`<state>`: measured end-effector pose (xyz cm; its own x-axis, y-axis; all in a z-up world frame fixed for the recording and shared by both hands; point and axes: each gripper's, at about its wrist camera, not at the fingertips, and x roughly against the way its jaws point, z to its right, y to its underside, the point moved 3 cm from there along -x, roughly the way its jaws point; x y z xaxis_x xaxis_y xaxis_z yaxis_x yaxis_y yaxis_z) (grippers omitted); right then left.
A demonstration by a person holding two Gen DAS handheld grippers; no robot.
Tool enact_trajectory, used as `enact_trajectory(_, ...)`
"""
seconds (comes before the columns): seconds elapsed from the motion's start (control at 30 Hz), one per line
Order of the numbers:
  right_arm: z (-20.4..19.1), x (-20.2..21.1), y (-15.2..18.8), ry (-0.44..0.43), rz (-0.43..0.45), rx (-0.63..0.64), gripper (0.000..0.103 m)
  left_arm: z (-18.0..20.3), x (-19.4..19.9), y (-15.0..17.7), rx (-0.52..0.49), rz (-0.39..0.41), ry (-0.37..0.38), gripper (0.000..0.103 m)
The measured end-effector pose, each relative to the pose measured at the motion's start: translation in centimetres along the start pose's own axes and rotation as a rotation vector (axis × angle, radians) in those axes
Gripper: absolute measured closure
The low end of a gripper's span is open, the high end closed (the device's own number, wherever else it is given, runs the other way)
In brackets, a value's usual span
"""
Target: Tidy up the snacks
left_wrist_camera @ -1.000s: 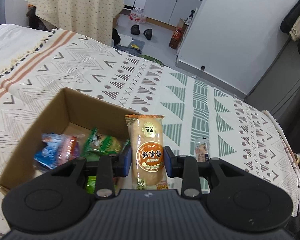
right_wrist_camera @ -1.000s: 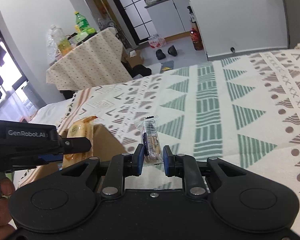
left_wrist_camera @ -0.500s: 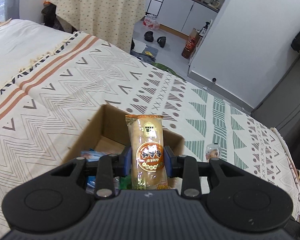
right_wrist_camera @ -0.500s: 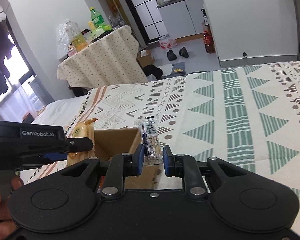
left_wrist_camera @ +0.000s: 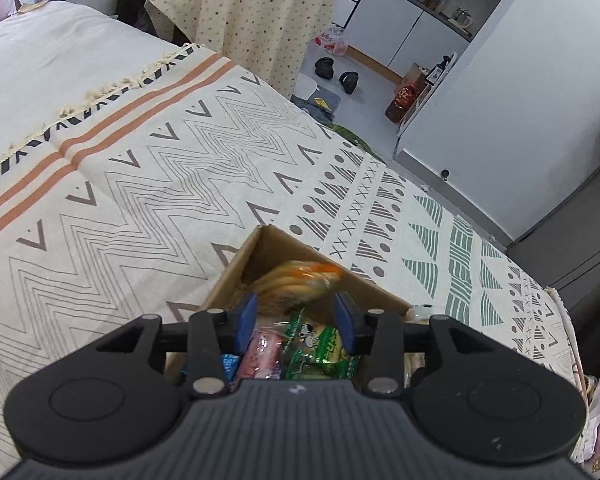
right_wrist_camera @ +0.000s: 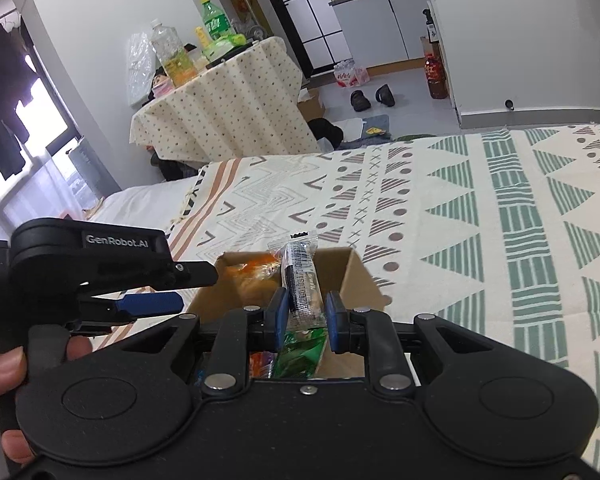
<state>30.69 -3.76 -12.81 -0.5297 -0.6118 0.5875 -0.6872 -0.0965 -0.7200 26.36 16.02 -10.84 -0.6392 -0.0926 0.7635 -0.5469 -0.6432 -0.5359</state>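
**Left jaws apart over box, right clamped on clear packet**

L gripper (left_wrist_camera: 296, 322): we see its blue-padded jaws spread wide w/ nothing between them, hovering just above the open brown cardboard box (left_wrist_camera: 278, 246). Below and just past the pads, the orange-and-yellow plastic-wrapped bread snack (left_wrist_camera: 300, 280) sits tilted and motion-blurred inside the box, apart from both pads. Nearer the L cam, inside the same box: a green printed snack bag (left_wrist_camera: 320, 346), a pink-red wrapped snack (left_wrist_camera: 262, 354) beside it, and a bit of blue wrapper at the box's near-left corner.

R gripper (right_wrist_camera: 307, 314): jaws pinched on a small clear plastic packet with a dark printed bar inside (right_wrist_camera: 300, 280), held upright, its crimped top edge sticking up above the pads. We hold it over the box, approx. at the mid-right of the opening. In the R view the L gripper's black body comes in from the left, its fingers at the box's left rim, w/ a person's hand (right_wrist_camera: 4, 368) wrapped on the handle.

The box rests on a cream bedspread with grey zigzags, green triangles and orange stripes (left_wrist_camera: 148, 184). Beyond the bed: a round table under a dotted cream cloth (right_wrist_camera: 228, 108) w/ bottles on top, white cabinets farther back.
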Motion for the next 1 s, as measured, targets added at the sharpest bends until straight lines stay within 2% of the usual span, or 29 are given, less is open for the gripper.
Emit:
enact_trajectory(0.13, -1.1, -0.3, -0.1, -0.001, -0.006, 0.008, 0.082, -0.8, 0.7, -0.1, 0.011, 0.0, -0.004, 0.053)
enact_trajectory(0.27, -2.0, -0.2, -0.4, 0.013, -0.002, 0.029, 0.072, -1.2, 1.7, -0.2, 0.006, 0.006, -0.006, 0.047)
enact_trajectory(0.33, -1.9, 0.1, -0.4, 0.028, -0.008, 0.017, 0.071, -1.3, 2.2, -0.2, -0.002, 0.009, -0.005, 0.038)
enact_trajectory(0.53, -1.2, 2.3, 0.3, 0.061, -0.009, -0.021, 0.072, -1.0, 3.9, 0.0, -0.038, 0.008, -0.001, 0.023)
enact_trajectory(0.77, 0.0, 5.6, 0.8, 0.099, 0.01, -0.078, 0.071, -0.2, 6.3, 0.4, -0.107, 0.007, 0.018, 0.016)
enact_trajectory(1.0, 0.4, 9.2, 1.4, 0.139, 0.028, -0.104, 0.062, 0.9, 9.1, 1.3, -0.182, -0.001, 0.036, 0.01)
